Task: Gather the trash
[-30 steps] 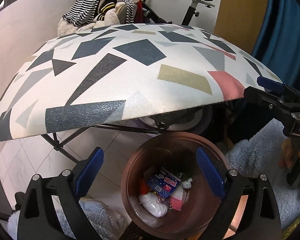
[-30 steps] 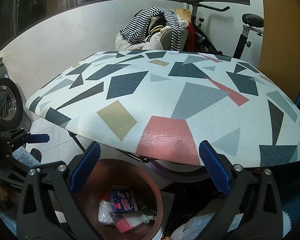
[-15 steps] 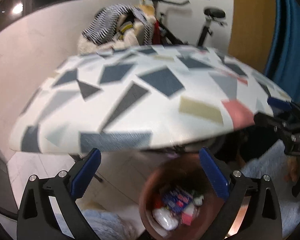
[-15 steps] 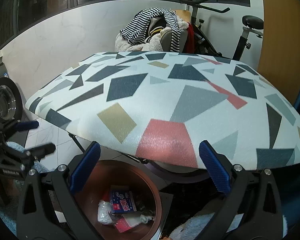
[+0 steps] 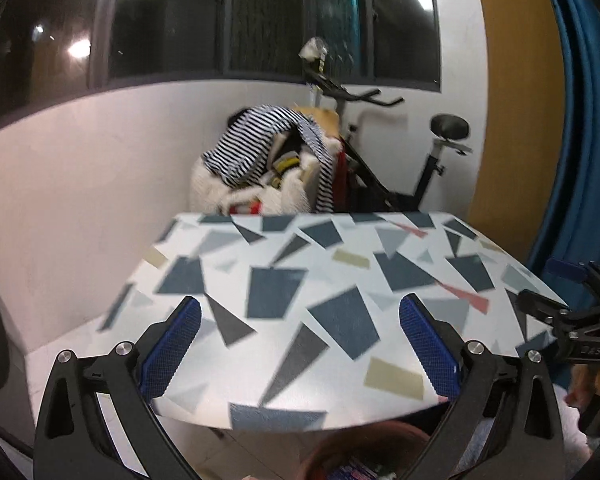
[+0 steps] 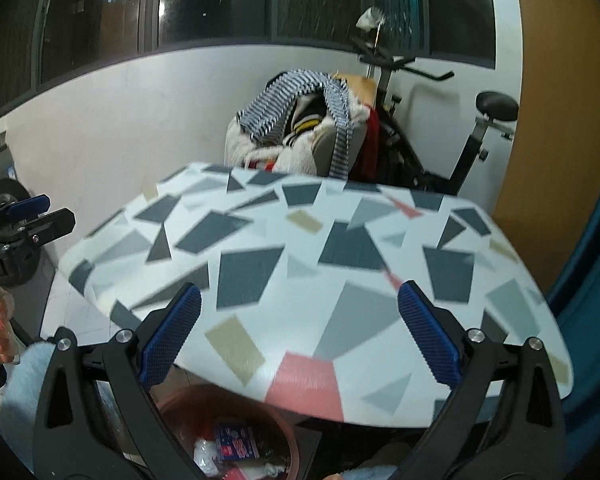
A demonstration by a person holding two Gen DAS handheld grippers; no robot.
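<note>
A brown round trash bin [image 6: 180, 404] stands on the floor under the near edge of the patterned table [image 6: 300, 264]. It holds a blue printed packet [image 6: 236, 446], white crumpled wrappers [image 6: 204, 456] and a pink scrap. In the left wrist view only the bin's rim [image 5: 364, 440] shows at the bottom. My left gripper [image 5: 300, 352] is open and empty, raised above the table's near edge. My right gripper [image 6: 298, 340] is open and empty, also above the table edge. Each gripper shows in the other's view, the right one [image 5: 572, 312] and the left one [image 6: 24, 220].
The table top [image 5: 320, 300] has grey, blue, tan and pink shapes. Behind it stand a pile of clothes with a striped shirt [image 6: 300, 120] and an exercise bike [image 6: 460, 152]. A blue curtain [image 5: 580, 140] hangs at the right. A washing machine [image 6: 0, 200] is at the left.
Both grippers have risen and tilted up. The bin has dropped to the bottom of both views, and the table top and back wall now fill them. Both stay open and empty.
</note>
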